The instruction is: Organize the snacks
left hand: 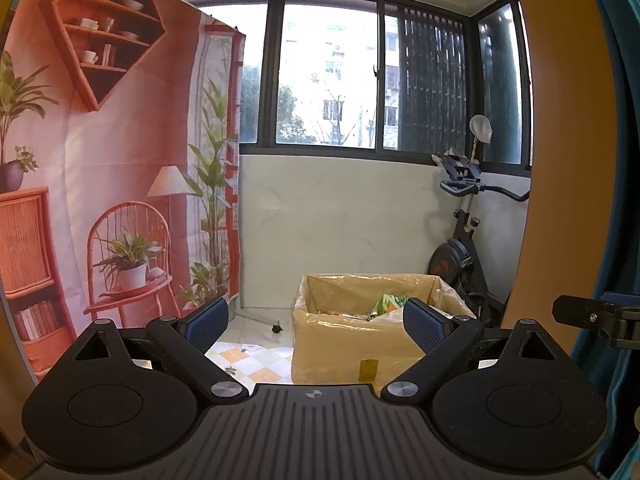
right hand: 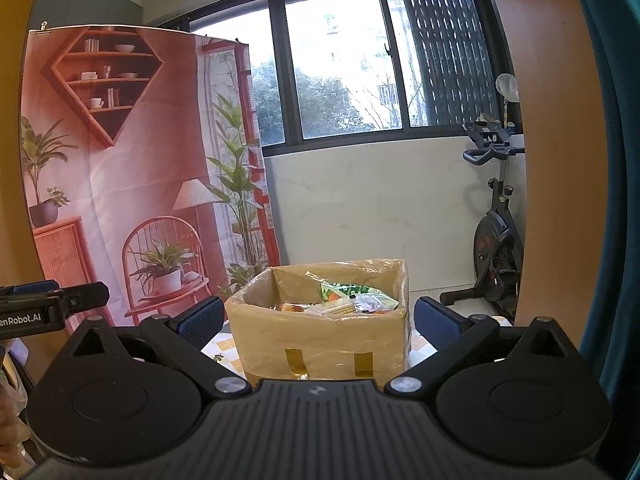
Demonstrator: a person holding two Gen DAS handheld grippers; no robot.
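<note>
The left claw is spread wide, its two blue-padded black fingers well apart with nothing between them. The right claw is spread in the same way and also grips nothing.

Ahead of both stands the open brown cardboard box, wrapped in clear plastic film and patched along its front with strips of yellow tape. It rests on a bench covered by a checked yellow-and-white cloth. Inside the box lie the snack packets: a green-and-white pouch sits highest toward the back, with clear and orange wrappers below it, heaped together so that single items are hard to tell apart. In the right wrist view the box sits squarely between the two fingers, centred and near; in the left wrist view it lies right of centre, its far right corner partly hidden behind the right finger.

At the left edge of the right wrist view, the black body of the other claw shows, level with this one and beside it.

Behind the bench hangs a printed orange-red fabric backdrop showing shelves, a chair and potted plants. A dark-framed window runs across the back wall, and a black exercise bike stands by the right-hand wall, well apart from the box.
</note>
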